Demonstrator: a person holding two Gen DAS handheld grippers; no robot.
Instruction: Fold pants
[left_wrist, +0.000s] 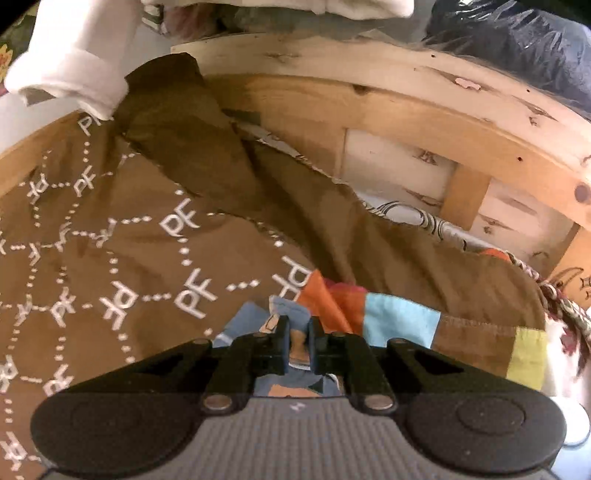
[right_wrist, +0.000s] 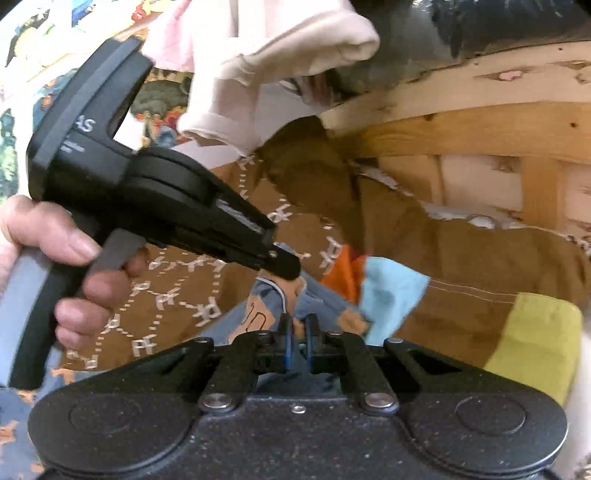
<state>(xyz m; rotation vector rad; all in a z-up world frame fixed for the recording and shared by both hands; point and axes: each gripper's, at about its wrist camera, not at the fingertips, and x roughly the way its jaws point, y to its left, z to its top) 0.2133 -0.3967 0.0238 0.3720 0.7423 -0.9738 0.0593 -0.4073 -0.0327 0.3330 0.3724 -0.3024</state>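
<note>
The pants (left_wrist: 284, 384) are blue fabric with orange printed figures, bunched under both grippers; they also show in the right wrist view (right_wrist: 269, 306). My left gripper (left_wrist: 298, 332) is shut on a fold of the pants. In the right wrist view the left gripper (right_wrist: 284, 264) reaches in from the left, held by a hand, its tips on the same bunch. My right gripper (right_wrist: 298, 328) is shut on the pants just below it. Most of the pants are hidden under the gripper bodies.
A brown bedspread with white "PF" lettering (left_wrist: 110, 240) and an orange, blue and yellow patchwork border (left_wrist: 399, 321) covers the bed. A wooden bed frame (left_wrist: 406, 110) runs behind. White clothing (left_wrist: 74, 55) and a dark plastic bag (left_wrist: 517, 44) lie beyond.
</note>
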